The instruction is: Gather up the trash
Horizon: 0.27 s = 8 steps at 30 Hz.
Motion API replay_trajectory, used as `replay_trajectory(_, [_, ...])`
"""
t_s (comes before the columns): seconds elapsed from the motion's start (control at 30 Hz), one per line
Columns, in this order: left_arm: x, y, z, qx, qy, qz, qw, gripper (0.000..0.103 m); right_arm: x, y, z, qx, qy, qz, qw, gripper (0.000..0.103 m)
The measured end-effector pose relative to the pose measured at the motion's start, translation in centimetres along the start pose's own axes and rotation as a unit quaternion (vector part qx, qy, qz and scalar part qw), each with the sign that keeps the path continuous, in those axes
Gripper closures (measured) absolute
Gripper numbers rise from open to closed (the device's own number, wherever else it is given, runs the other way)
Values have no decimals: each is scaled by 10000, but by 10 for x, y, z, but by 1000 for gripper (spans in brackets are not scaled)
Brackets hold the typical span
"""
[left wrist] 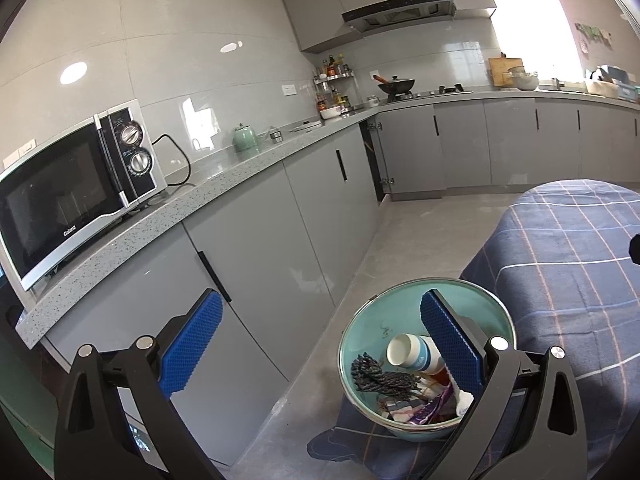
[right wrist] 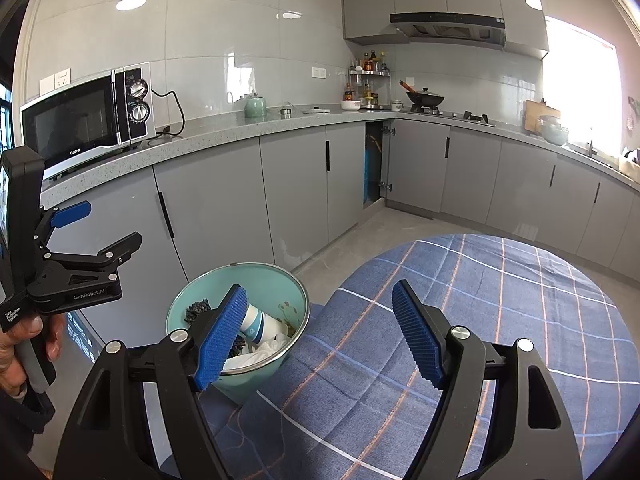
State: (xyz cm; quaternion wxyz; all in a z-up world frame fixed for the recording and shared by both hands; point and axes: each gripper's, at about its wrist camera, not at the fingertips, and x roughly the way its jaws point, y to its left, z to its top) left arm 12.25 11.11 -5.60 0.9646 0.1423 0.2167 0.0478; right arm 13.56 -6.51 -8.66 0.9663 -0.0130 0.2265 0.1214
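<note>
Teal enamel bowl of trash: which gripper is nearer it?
Judging by the pictures, about even; the right gripper perhaps nearer. Its left finger overlaps the teal enamel bowl, with the rest over the blue plaid cloth. The left gripper stands open, its right finger overlapping the bowl.

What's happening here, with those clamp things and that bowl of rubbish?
A person holds a two-finger gripper in each hand. Both the left gripper and the right gripper are open and hold nothing. The teal bowl on the plaid cloth already holds a paper cup and wrappers.
</note>
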Motion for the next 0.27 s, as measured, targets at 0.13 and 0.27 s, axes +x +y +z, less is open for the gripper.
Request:
replay_trajectory(0.13, [-1,1,1,-39,-6,-64,10000,5,0,0,0,2,2,-9,10000,28])
replay_trajectory(0.27, [-1,1,1,-56,-6,-90,9999,5,-1,-1,1,12,-12,-20,10000,28])
